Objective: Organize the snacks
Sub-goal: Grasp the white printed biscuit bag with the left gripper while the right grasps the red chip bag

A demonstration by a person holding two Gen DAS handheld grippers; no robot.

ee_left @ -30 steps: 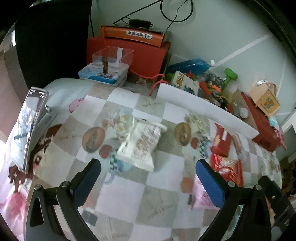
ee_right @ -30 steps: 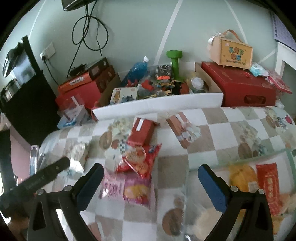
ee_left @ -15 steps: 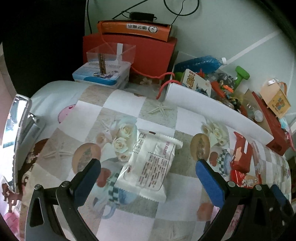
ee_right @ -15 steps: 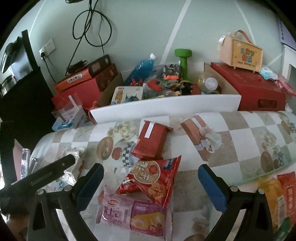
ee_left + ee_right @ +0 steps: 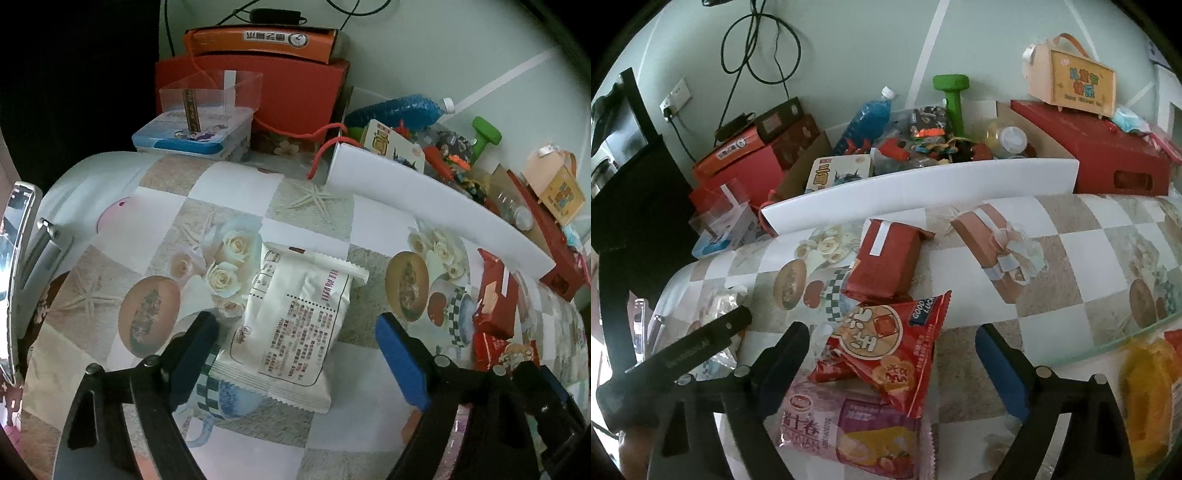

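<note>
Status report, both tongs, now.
Left tongs closing around white snack packet, no contact yet. Right tongs closing over red chip bag, which overlaps pink packet.

Both grippers look alike: the left gripper (image 5: 295, 350) and the right gripper (image 5: 890, 354) have matte black angular arms with triangular cut-outs, silver screw heads at the joints, and blue rectangular pads (image 5: 400, 360) on the inner fingertips, nearest the checked tablecloth (image 5: 236, 192)
</note>
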